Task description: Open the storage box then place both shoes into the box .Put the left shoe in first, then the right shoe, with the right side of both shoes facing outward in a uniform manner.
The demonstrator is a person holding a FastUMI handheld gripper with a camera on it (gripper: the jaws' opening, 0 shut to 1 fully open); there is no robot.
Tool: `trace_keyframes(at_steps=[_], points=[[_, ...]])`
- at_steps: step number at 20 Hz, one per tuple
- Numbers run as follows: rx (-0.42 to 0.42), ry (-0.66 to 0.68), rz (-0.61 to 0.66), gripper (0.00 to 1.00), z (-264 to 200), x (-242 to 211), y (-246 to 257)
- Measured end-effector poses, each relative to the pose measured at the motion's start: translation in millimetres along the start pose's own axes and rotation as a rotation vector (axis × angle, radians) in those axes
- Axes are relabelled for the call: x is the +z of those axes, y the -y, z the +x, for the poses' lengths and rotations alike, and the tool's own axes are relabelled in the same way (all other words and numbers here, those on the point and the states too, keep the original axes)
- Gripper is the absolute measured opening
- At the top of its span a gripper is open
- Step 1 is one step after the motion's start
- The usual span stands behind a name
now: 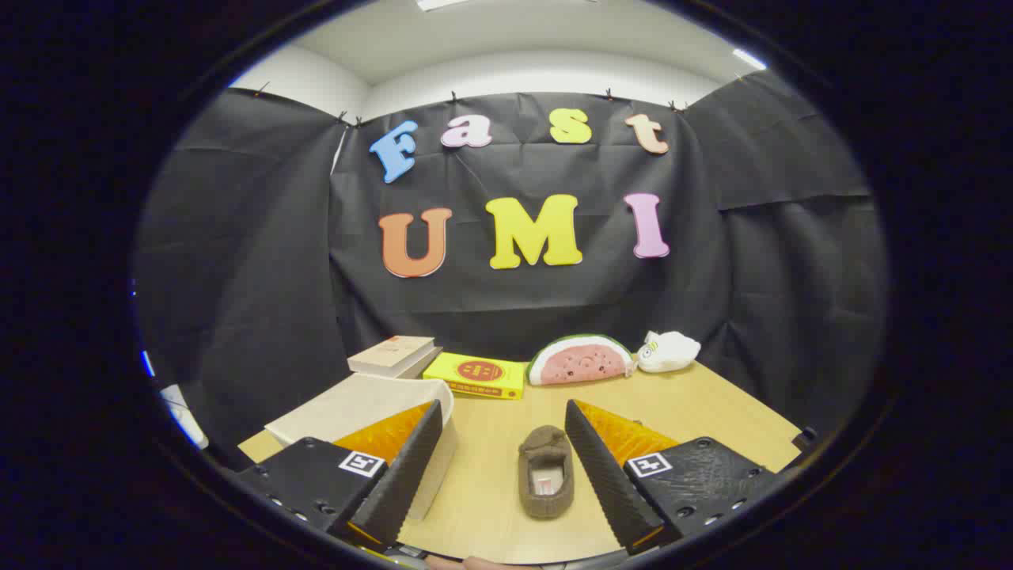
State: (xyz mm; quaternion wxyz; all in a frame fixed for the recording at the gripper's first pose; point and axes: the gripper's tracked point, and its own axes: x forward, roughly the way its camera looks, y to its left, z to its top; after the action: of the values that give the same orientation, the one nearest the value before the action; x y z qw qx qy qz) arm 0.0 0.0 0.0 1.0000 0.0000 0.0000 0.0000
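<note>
- Gripper view: the gripper [502, 427] is spread wide and holds nothing.
- A brown shoe [546, 472] lies on the wooden table [712, 412] between the fingers, closer to the right one, touching neither.
- The white storage box [364, 408], lid shut, sits behind the left finger.
- Beyond lie books [394, 355], a yellow box [476, 374], a watermelon toy [580, 360] and a white plush toy [669, 351].
</note>
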Motion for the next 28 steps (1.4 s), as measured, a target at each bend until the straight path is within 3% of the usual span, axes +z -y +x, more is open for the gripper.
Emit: trace_keyframes(at_steps=[9,17,24,28], points=[[-0.044,-0.005,0.036,0.95,8,-2,25],[-0.034,-0.031,0.034,0.95,21,-18,27],[0.100,-0.070,0.088,0.95,52,-37,5],[0.170,-0.089,0.041,0.95,80,-43,-9]])
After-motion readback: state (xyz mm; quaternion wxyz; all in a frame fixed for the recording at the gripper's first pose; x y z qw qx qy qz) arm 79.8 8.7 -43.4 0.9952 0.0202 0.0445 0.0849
